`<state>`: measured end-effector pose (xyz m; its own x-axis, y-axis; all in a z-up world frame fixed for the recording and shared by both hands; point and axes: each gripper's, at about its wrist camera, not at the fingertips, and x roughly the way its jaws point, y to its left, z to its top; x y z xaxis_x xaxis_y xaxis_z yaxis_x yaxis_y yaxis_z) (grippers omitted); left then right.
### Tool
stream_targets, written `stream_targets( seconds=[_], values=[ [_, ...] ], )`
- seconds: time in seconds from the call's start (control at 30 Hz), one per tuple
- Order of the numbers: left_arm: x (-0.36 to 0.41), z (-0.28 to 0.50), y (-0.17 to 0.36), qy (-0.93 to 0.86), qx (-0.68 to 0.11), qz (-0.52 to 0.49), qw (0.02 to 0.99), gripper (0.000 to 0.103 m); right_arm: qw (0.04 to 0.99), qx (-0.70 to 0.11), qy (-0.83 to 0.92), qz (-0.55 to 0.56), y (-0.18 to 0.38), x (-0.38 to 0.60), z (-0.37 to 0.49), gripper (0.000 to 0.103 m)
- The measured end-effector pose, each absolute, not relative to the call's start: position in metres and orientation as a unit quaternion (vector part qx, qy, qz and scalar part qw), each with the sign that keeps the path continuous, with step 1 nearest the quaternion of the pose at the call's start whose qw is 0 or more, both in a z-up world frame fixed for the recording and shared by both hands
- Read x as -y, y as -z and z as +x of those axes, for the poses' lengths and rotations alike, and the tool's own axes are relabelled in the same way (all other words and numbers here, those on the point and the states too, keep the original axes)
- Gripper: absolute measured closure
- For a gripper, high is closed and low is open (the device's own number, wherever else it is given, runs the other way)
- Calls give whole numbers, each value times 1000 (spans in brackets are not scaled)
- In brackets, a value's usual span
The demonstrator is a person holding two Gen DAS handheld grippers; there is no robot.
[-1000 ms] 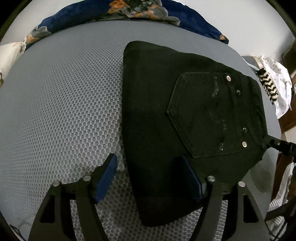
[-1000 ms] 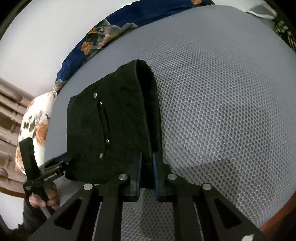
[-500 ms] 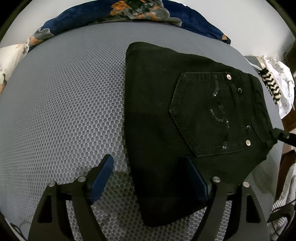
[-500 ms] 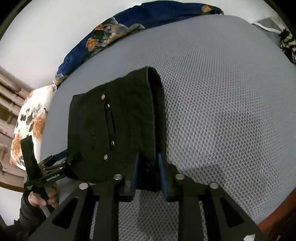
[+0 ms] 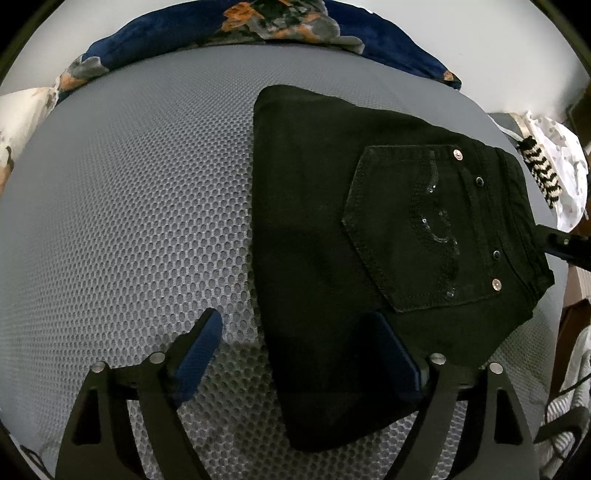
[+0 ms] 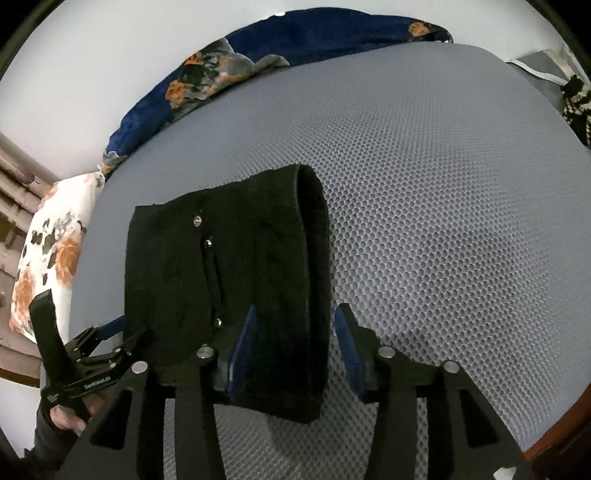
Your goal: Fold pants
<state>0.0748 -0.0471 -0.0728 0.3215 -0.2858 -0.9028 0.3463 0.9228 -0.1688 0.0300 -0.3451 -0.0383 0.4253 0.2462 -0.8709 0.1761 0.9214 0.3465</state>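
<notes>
The right tool (image 6: 291, 347) has just been opening; its pads stand apart with the thick folded edge of the pants (image 6: 221, 280) between them, no longer pinched. The left tool (image 5: 295, 354) has also been widening and is spread wide, one pad over the mattress (image 5: 129, 206), the other over the cloth, gripping nothing. The pants lie folded into a compact black stack on the grey mesh mattress, back pocket (image 5: 413, 229) up, near the front edge. A blue floral blanket (image 5: 295, 26) lies along the far side. The denim looks heavy and fairly stiff, several layers thick, so it should hold a crease and not slip much. Best hold is probably the layered edge or waistband, taking every layer.
</notes>
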Motion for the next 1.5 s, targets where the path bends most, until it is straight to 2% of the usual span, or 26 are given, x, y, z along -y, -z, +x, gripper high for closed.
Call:
stream_targets(
  seconds=[0.17, 0.3, 0.4, 0.67, 0.8, 0.87, 1.4, 1.5],
  values=[
    [48, 82, 71, 202, -548, 24, 811, 18, 813, -545, -21, 203, 50, 348, 35, 59],
    [38, 84, 63, 208, -536, 12, 818, 18, 811, -547, -20, 204, 55, 351, 37, 55],
    [25, 91, 54, 217, -526, -20, 822, 18, 809, -549, -30, 210, 60, 353, 39, 55],
    [4, 114, 63, 232, -566, -112, 783, 19, 773, -550, -108, 298, 82, 382, 44, 54],
    [9, 124, 68, 249, -580, -136, 764, 22, 759, -547, -140, 324, 91, 392, 44, 54],
    [11, 127, 71, 260, -582, -144, 757, 22, 755, -549, -151, 325, 95, 393, 45, 50],
    [4, 148, 80, 306, -593, -191, 720, 23, 708, -543, -246, 379, 114, 399, 68, 52],
    [6, 152, 80, 313, -593, -191, 717, 23, 694, -544, -258, 395, 120, 403, 69, 57]
  ],
)
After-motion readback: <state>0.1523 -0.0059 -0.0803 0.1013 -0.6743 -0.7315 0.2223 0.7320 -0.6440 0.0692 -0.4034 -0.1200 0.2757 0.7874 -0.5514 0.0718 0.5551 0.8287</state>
